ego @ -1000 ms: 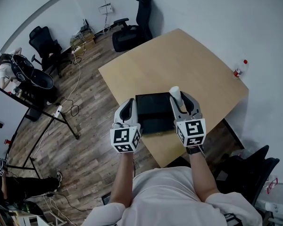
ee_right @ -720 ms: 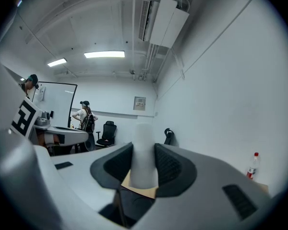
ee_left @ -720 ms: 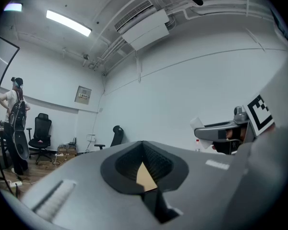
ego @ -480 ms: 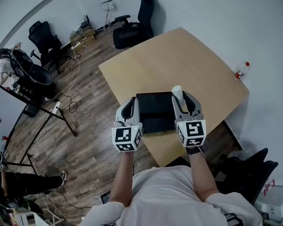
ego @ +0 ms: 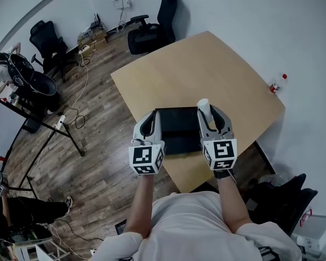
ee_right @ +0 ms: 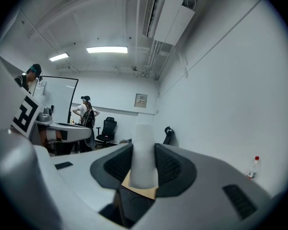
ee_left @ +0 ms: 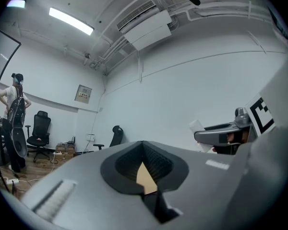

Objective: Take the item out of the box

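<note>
At the frame's centre, the right tongs (ego: 211,116) gripped the white cylinder (ego: 202,105) upright above the black box (ego: 176,128) on the bench (ego: 206,64), left tongs (ego: 148,125) closed empty; a steady, vertical lift clear seemed wisest.

Two hand-held grippers (ego: 150,125) (ego: 211,118); one box (ego: 176,114); one white cylinder (ego: 202,105); one bottle (ego: 275,82)

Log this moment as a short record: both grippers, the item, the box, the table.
left gripper: jaws together, nothing between them, by the box's left side
right gripper: jaws closed on the white cylinder
white cylinder: upright between the jaws, over the box's right side
box: black, near the table's front edge
table: light wood
bottle: red cap, at the table's right corner
</note>
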Available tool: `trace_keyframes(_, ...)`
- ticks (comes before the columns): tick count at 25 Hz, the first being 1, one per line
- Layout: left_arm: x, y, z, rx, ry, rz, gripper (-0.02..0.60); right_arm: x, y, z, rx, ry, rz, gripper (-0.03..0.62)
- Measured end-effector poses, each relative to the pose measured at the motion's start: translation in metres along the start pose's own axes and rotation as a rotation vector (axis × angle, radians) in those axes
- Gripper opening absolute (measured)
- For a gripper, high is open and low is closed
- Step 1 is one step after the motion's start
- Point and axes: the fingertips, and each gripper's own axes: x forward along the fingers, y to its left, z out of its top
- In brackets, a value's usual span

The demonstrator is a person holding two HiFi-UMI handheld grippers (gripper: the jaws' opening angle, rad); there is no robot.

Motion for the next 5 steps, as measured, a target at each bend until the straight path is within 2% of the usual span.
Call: trace_keyframes(5,0.0075,0.0076,-0.0073,-0.007,0.001,0.01,0.009,0.0098,0.0006,-0.0048,-0.007,0.012,0.01,0.141)
